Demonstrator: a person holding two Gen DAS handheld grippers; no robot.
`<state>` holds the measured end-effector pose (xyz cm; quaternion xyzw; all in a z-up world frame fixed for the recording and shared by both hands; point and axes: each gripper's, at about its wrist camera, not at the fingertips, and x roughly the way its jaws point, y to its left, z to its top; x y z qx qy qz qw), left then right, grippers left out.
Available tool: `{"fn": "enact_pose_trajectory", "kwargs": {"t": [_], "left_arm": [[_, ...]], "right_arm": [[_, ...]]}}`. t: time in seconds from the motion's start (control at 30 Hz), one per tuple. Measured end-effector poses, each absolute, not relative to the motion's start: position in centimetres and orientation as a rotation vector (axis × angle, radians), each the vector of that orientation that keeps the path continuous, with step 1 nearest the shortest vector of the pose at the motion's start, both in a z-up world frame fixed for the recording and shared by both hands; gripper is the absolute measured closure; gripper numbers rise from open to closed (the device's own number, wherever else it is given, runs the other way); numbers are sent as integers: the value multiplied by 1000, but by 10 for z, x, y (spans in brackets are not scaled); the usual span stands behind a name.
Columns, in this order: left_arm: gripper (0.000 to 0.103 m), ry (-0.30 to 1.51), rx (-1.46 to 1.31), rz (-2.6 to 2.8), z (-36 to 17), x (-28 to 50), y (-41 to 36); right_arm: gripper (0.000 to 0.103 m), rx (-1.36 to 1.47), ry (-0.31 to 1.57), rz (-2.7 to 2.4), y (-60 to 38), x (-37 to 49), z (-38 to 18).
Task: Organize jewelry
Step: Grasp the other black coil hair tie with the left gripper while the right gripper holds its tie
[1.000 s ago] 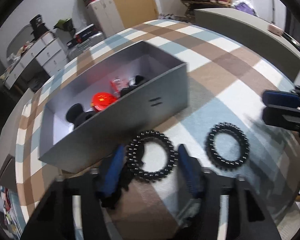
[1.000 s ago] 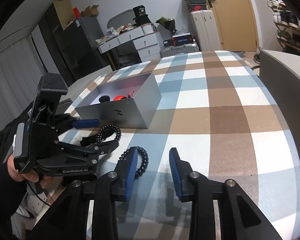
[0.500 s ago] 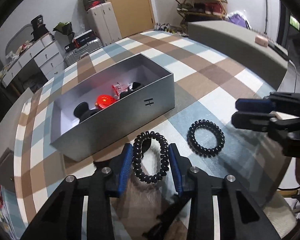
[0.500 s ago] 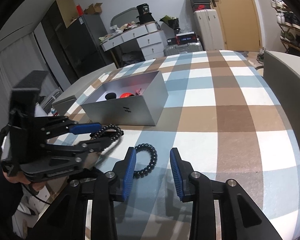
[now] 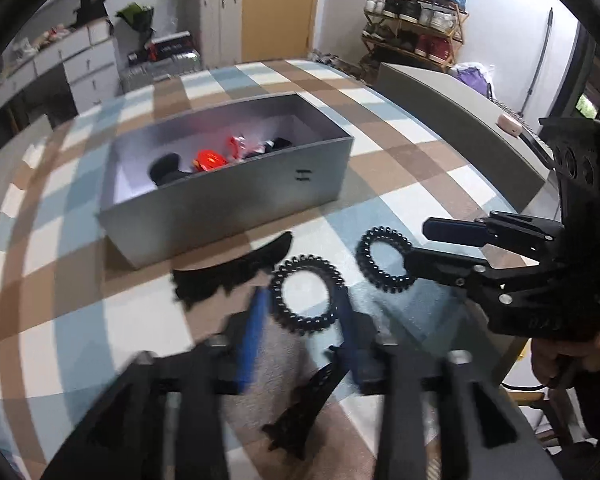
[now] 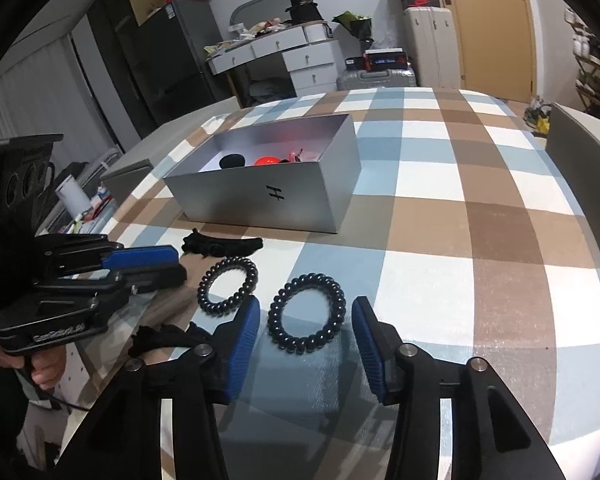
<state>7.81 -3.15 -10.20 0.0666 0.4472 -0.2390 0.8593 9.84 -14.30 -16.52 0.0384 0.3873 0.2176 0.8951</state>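
Jaws on both grippers have just been opening, and each pair now sits apart around its own black coil tie without pinching it. Big picture: the plaid-covered desk carries the open silver box at 12 o'clock, already holding a few red and black bits, so that's probably the drop spot. Left gripper brackets one coil hair tie; right gripper brackets the other coil tie. Both rings lie flat, easy to straddle. A black scrunchie waits just beside the box.
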Motion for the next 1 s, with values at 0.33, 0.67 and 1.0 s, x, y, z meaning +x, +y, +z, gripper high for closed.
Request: {"fn": "enact_pose_trajectory", "kwargs": {"t": [0.33,0.67,1.0], "left_arm": [[43,961,303,-461,-124,92,-64],[65,970,271,-513,-126,94,-50],[71,889,217,-487,-105,84,-31]], "right_arm": [[55,71,815,423,-143,100,-166],[42,24,845,449,-129,105,-172],[56,-226,798,380,-96,97,-180]]}}
